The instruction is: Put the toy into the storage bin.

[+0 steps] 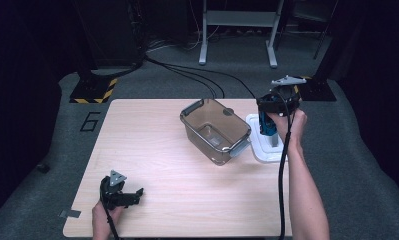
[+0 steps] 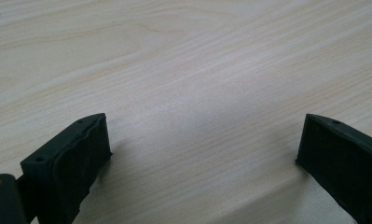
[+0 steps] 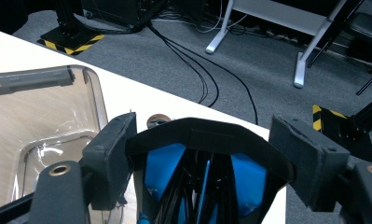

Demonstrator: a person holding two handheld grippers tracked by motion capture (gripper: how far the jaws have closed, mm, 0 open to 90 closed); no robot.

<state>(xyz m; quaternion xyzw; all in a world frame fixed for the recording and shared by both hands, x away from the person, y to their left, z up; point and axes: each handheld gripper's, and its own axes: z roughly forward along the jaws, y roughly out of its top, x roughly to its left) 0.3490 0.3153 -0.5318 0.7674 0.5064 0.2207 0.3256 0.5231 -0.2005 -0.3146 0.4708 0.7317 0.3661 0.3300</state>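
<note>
My right gripper (image 1: 273, 106) (image 3: 204, 140) is raised at the table's far right, shut on a black and blue object (image 1: 267, 126) (image 3: 165, 163) that sits between its pads. The object hangs over a white lid (image 1: 263, 151) lying flat on the table. Just left of it stands a clear plastic container (image 1: 215, 129) (image 3: 39, 121) with grey handles, nothing visible inside it. My left gripper (image 1: 136, 194) (image 2: 204, 135) rests low over the near left of the wooden table (image 1: 152, 150), jaws wide apart and open with bare wood between them.
A small dark round thing (image 1: 228, 111) (image 3: 158, 120) lies on the table by the container's far rim. Beyond the far edge are grey floor, black cables (image 1: 197, 72), a white desk frame (image 1: 237, 30) and yellow-black striped stand bases (image 1: 93, 91).
</note>
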